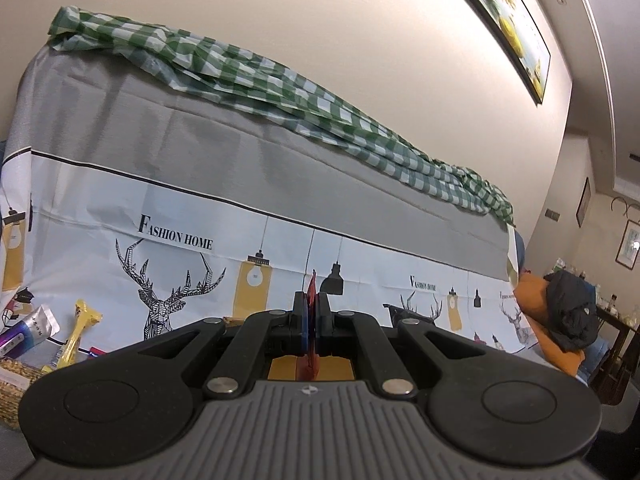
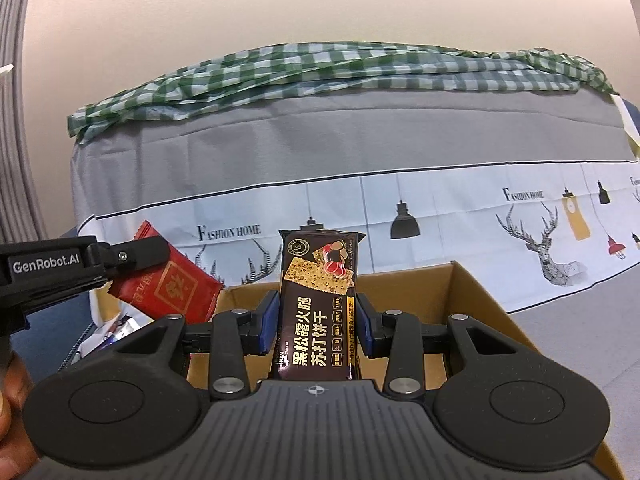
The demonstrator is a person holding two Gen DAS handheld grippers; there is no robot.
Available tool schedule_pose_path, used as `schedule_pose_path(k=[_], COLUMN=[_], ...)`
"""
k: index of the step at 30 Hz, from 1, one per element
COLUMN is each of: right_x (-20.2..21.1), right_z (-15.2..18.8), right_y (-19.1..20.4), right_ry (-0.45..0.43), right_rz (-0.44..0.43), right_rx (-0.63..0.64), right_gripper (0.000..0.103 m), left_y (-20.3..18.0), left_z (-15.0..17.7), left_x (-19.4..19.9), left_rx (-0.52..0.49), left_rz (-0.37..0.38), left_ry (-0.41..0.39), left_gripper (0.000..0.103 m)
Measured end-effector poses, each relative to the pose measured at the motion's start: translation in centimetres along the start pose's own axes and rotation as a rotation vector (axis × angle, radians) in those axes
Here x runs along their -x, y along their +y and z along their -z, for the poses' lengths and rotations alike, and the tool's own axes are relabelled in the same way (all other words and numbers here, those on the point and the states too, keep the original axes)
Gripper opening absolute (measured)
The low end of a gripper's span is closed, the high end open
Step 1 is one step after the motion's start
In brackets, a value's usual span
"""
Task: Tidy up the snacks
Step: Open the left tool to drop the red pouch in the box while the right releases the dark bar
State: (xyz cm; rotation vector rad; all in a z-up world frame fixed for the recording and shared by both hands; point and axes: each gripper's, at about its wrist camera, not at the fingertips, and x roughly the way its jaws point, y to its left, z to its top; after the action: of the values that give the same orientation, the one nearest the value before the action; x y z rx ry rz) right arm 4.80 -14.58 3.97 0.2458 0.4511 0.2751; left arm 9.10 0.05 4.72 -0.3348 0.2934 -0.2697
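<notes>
My right gripper (image 2: 316, 316) is shut on a dark brown cracker packet (image 2: 316, 280), which stands upright between the blue pads over an open cardboard box (image 2: 484, 300). My left gripper (image 1: 311, 312) is shut on a thin red snack packet (image 1: 311, 282), seen edge-on in the left wrist view. In the right wrist view that left gripper (image 2: 160, 254) reaches in from the left, and the red packet (image 2: 172, 284) hangs tilted at the box's left rim. Little of the box's inside shows behind the grippers.
A sofa under a grey printed cover (image 1: 240, 184) fills the background, with a green checked cloth (image 2: 320, 68) along its top. A woven basket (image 1: 12, 384) at the left holds a yellow packet (image 1: 78, 336) and a silver-purple one (image 1: 28, 328). A hand (image 2: 12, 400) shows at lower left.
</notes>
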Motion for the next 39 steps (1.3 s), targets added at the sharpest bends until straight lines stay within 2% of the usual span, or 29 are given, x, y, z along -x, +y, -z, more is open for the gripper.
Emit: schedule_pose_path(k=[13, 16, 17, 19, 26, 32, 39], right_x=[-0.1, -0.2, -0.2, -0.3, -0.7, -0.9, -1.5], right_z=[-0.1, -0.2, -0.2, -0.2, -0.5, -1.0, -1.1], right_y=[-1.8, -2.1, -2.2, -2.4, -2.8, -1.2, 2.0], right_ry=[0.006, 0.012, 0.013, 0.013, 0.021, 0.013, 0.027], right_rz=[0.042, 0.053, 0.065, 0.089, 0.109, 0.091, 0.049], right_rx=[-0.016, -0.022, -0.025, -0.033, -0.069, -0.083, -0.093], right_gripper=[0.041, 0.042, 0.047, 0.056, 0.056, 0.056, 0.056], left_y=[-1.6, -1.8, -1.8, -1.8, -1.6, -0.3, 3.6], left_z=[0.8, 0.9, 0.9, 0.9, 0.7, 0.2, -1.1], left_x=[-1.6, -2.0, -2.0, -2.1, -2.0, -1.4, -0.2], left_rx=[-0.008, 0.000, 0.007, 0.012, 0.010, 0.035, 0.152], left_rz=[0.026, 0.041, 0.044, 0.047, 0.031, 0.009, -0.060], left_ry=[0.021, 0.041, 0.042, 0.039, 0.042, 0.048, 0.045], left_gripper=[0.003, 0.006, 0.012, 0.016, 0.016, 0.016, 0.016])
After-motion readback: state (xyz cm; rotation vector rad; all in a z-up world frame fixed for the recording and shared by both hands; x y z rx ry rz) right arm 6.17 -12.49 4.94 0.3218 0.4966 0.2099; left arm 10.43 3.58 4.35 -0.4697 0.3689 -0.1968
